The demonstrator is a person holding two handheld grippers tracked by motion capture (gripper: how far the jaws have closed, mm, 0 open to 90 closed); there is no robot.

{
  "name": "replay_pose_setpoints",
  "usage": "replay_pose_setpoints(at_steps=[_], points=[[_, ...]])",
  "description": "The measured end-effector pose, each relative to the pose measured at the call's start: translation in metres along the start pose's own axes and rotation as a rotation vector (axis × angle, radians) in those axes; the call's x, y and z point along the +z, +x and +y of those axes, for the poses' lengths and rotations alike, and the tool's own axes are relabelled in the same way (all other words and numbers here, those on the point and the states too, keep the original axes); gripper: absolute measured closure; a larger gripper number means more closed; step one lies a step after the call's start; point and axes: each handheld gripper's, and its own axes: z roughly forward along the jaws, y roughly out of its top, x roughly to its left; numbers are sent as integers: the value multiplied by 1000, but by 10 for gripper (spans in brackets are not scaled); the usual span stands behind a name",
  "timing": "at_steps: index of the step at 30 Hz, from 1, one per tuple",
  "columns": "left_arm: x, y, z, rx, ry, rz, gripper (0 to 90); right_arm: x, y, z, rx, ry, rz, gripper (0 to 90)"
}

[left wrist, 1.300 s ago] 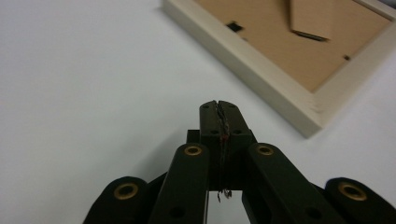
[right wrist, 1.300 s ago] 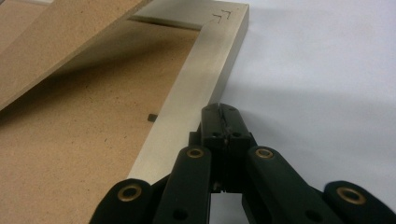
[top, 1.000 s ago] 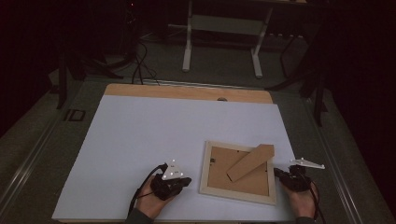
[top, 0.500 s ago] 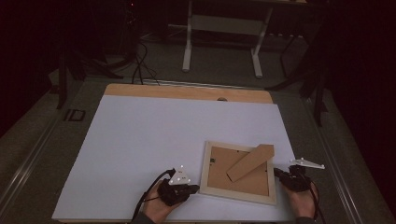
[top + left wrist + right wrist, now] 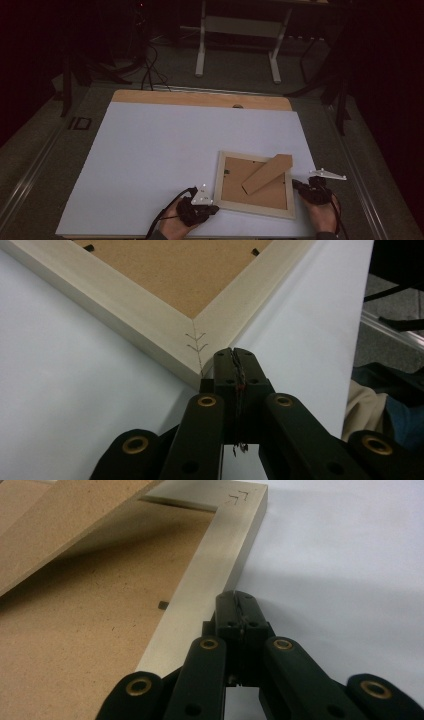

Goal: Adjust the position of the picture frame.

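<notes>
Two grippers flank a picture frame (image 5: pixel 255 186) lying face down on the white sheet (image 5: pixel 160 150), at roughly 5 o'clock of the sheet. Left gripper (image 5: pixel 214 210): jaws pressed together, empty, tips just at the frame's near-left corner (image 5: pixel 199 356), at 7 o'clock of the frame. Right gripper (image 5: pixel 296 184): jaws pressed together, empty, tips just beside the frame's right rail (image 5: pixel 220 565), at 3 o'clock. A brown stand flap (image 5: pixel 267 173) lies diagonally across the backing board (image 5: pixel 235 175).

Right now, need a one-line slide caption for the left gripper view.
Shut left tongs at the near corner of a face-down wooden picture frame on a white sheet.
</notes>
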Motion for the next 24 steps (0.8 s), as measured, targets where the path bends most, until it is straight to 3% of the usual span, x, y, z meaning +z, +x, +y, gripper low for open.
replay_pose_setpoints(at_steps=[10, 24], points=[[-1, 3, 0, -18, -1, 2, 900, 3, 1, 2, -11, 2, 10, 900], [-6, 13, -2, -61, 0, 39, 900, 5, 6, 4, -34, 9, 23, 900]])
